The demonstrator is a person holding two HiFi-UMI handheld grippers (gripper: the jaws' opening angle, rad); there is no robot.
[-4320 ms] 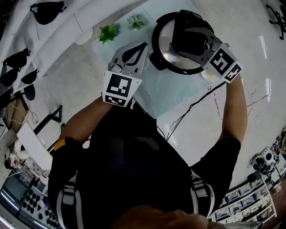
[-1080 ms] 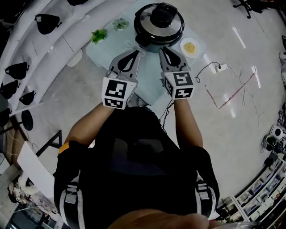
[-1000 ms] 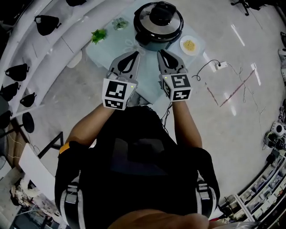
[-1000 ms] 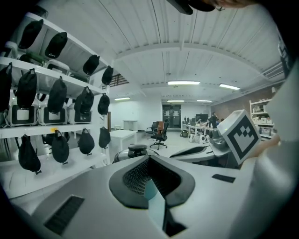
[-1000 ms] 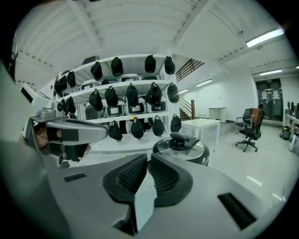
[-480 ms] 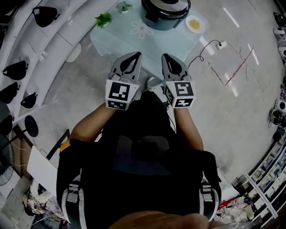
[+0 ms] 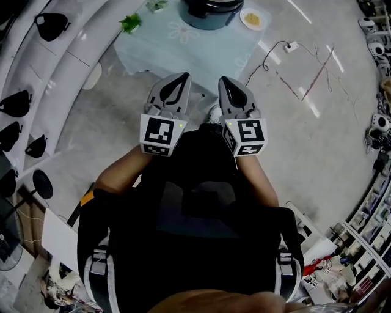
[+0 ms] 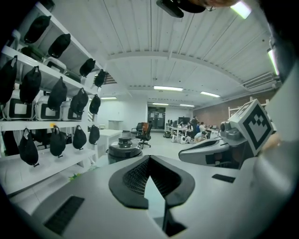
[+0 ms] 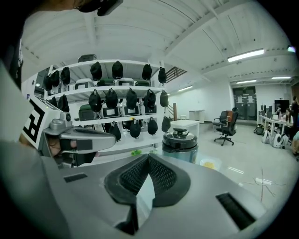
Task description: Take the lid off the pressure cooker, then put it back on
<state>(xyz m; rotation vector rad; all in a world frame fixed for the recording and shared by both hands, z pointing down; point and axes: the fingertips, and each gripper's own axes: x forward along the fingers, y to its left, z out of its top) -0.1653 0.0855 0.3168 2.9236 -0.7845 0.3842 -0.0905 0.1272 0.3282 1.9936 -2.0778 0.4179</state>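
The black and steel pressure cooker [image 7: 208, 7] stands with its lid on at the far end of a pale blue table [image 7: 183, 46], half cut off by the top edge of the head view. It shows small and distant in the left gripper view [image 8: 124, 148] and the right gripper view [image 9: 180, 140]. My left gripper [image 7: 182, 77] and right gripper [image 7: 222, 80] hang side by side over the floor, well short of the table. Both are shut with nothing between their pads. In its own view each gripper, left [image 8: 148, 158] and right [image 9: 148, 158], points at the cooker.
A small plate of yellow food [image 7: 252, 19] lies right of the cooker, and green plants [image 7: 130, 23] sit at the table's left corner. A power strip [image 7: 289, 46] with a cable lies on the floor. White shelves with black bags [image 9: 121, 100] run along the left.
The person has backed away from the table, so the cooker has slid to the top edge of the head view. Both grippers drew back together. Earlier still, the right gripper was at the lid.
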